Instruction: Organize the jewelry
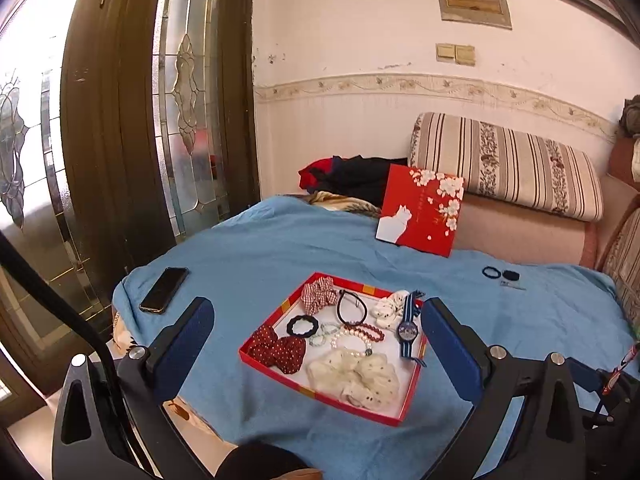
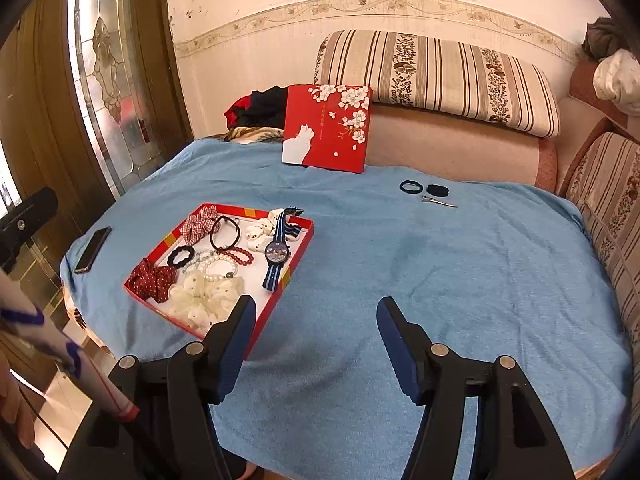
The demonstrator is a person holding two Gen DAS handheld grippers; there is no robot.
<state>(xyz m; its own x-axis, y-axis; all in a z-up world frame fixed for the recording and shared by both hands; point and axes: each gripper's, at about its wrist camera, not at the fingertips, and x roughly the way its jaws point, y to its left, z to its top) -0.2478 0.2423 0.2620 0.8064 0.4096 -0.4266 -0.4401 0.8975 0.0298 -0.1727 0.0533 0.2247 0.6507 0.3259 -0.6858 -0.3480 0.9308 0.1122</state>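
A red tray-like box [image 1: 280, 374] [image 2: 298, 256] sits on the blue cloth and holds scrunchies, bead bracelets, hair ties and a striped-strap watch [image 1: 407, 330] [image 2: 278, 254]. Two black hair ties [image 1: 500, 273] [image 2: 424, 188] and a metal hair clip [image 2: 439, 201] lie loose on the cloth at the far right. My left gripper [image 1: 318, 332] is open and empty, hovering over the box. My right gripper [image 2: 316, 328] is open and empty above bare cloth, just right of the box's near corner.
The red box lid [image 1: 420, 210] [image 2: 326, 128] leans against a striped cushion [image 2: 436, 76] at the back. A black phone [image 1: 164, 290] [image 2: 93, 249] lies near the cloth's left edge. Dark clothes [image 1: 352, 178] are piled behind. A glass door [image 1: 120, 120] stands left.
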